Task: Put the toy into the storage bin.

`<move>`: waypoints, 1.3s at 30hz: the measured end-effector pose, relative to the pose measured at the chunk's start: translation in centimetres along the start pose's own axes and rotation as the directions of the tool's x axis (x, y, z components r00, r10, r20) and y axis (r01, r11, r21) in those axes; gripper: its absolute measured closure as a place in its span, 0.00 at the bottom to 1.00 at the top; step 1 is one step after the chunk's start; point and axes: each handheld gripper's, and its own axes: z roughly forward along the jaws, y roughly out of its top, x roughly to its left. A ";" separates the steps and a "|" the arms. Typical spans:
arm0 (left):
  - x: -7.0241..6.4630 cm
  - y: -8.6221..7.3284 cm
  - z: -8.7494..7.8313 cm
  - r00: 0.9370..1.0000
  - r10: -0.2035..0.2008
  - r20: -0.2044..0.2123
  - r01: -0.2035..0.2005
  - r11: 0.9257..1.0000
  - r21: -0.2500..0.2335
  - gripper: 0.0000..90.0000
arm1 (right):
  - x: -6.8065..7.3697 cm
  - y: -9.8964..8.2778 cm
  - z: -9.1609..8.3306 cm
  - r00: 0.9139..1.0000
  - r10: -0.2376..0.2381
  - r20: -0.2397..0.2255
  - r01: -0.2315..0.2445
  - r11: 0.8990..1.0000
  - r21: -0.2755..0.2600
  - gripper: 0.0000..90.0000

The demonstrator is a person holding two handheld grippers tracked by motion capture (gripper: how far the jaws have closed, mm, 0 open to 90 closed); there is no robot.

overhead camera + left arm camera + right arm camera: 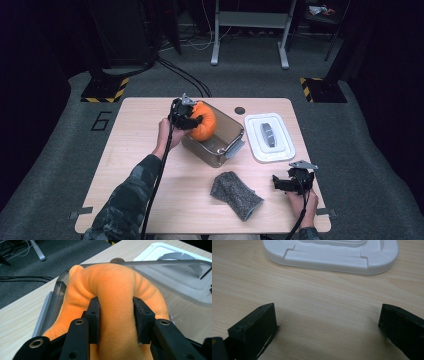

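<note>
Jaws pinch orange plush toy (115,305) — over clear bin (227,131).

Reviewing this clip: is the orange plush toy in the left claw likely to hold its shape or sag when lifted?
The orange plush toy probably sags: it bulges around the left claw where pinched. It looks light and soft, so unlikely to break. Its fuzzy surface likely resists slipping over the clear bin.

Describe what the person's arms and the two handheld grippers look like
Both grippers, left and right, are black, with blocky flat fingers, screw holes, a grey three-cornered plate on top and a trailing black cable. The left arm wears a dark camouflage sleeve.
</note>
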 end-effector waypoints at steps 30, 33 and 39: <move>-0.4 -0.7 2.6 1.000 -0.016 0.010 0.015 0.992 0.124 0.43 | 0.0 0.0 0.0 1.000 0.000 0.000 0.000 1.000 -0.001 0.01; -0.4 -0.6 2.6 1.000 -0.015 0.007 0.014 0.994 0.110 0.41 | 0.0 0.0 0.0 1.000 0.000 0.000 0.000 1.000 0.000 0.01; -0.3 -0.4 1.8 1.000 -0.009 0.010 0.008 0.996 0.094 0.27 | 0.0 0.0 0.0 1.000 0.000 0.000 0.000 1.000 -0.001 0.01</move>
